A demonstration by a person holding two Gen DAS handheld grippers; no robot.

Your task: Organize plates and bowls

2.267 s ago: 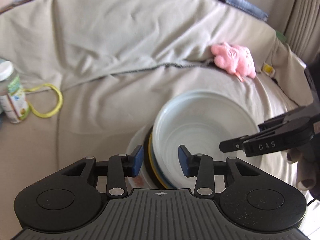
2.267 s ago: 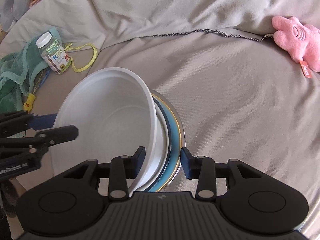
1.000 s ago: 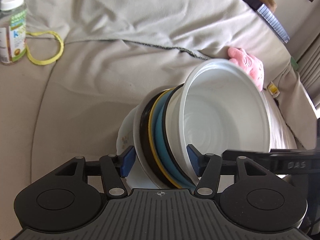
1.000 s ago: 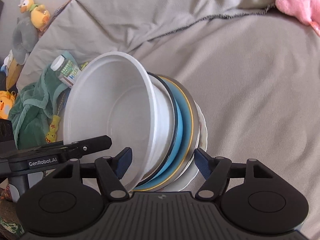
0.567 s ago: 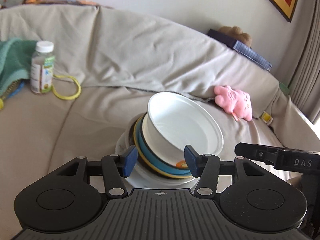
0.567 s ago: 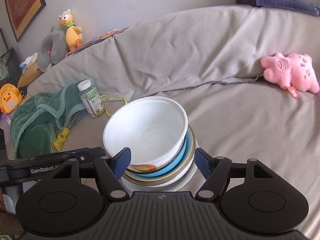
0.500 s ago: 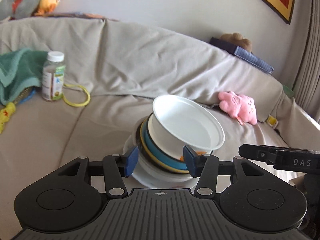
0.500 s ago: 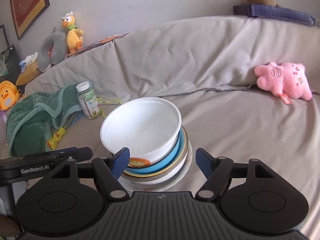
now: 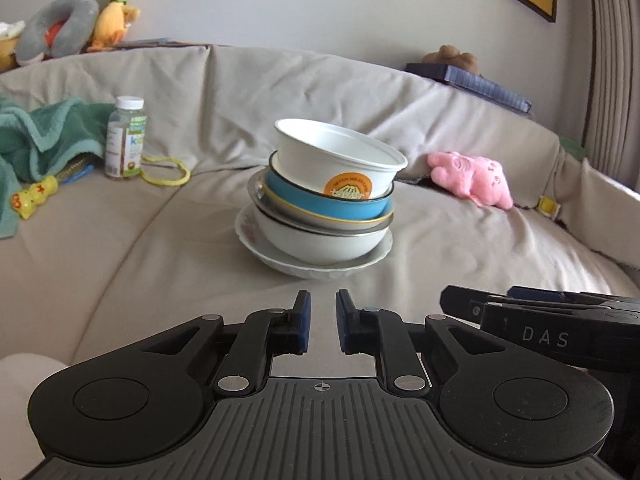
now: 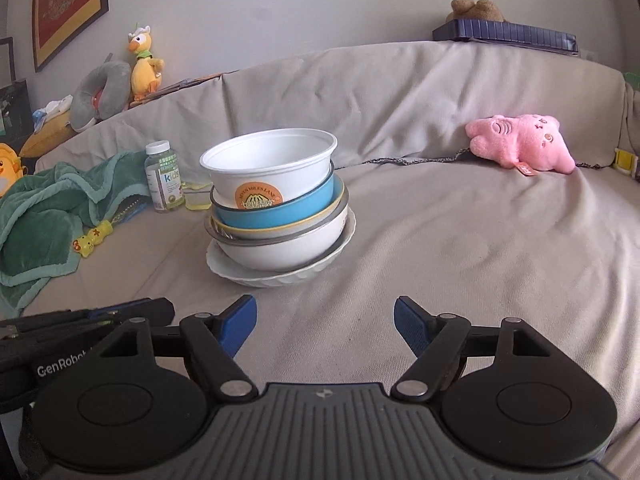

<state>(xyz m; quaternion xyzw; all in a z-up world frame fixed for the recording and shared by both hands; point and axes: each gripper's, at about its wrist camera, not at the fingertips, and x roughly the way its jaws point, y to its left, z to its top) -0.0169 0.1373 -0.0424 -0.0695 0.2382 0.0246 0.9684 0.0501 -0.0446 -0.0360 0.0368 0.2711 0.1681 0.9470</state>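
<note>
A stack of dishes stands on the beige sofa seat. A white paper bowl (image 9: 336, 160) (image 10: 272, 172) with an orange label tilts on top. Under it sit a blue bowl (image 9: 320, 204) (image 10: 280, 212), a metal-rimmed white bowl (image 9: 320, 244) (image 10: 280, 252) and a white plate (image 9: 248, 232) (image 10: 280, 278) at the bottom. My left gripper (image 9: 322, 320) hovers in front of the stack, shut with nothing between its pads. My right gripper (image 10: 325, 320) is also short of the stack, open and empty. Neither touches the dishes.
A pink plush toy (image 10: 520, 142) lies to the right by the sofa back. A vitamin bottle (image 10: 164, 178), a yellow band (image 9: 166, 172) and a green towel (image 10: 52, 216) lie to the left. Stuffed toys and a dark book rest on the sofa back.
Both grippers have drawn back from the stack, which had been between their jaws and now stands alone on the seat. The left gripper has shut. Both views have levelled.
</note>
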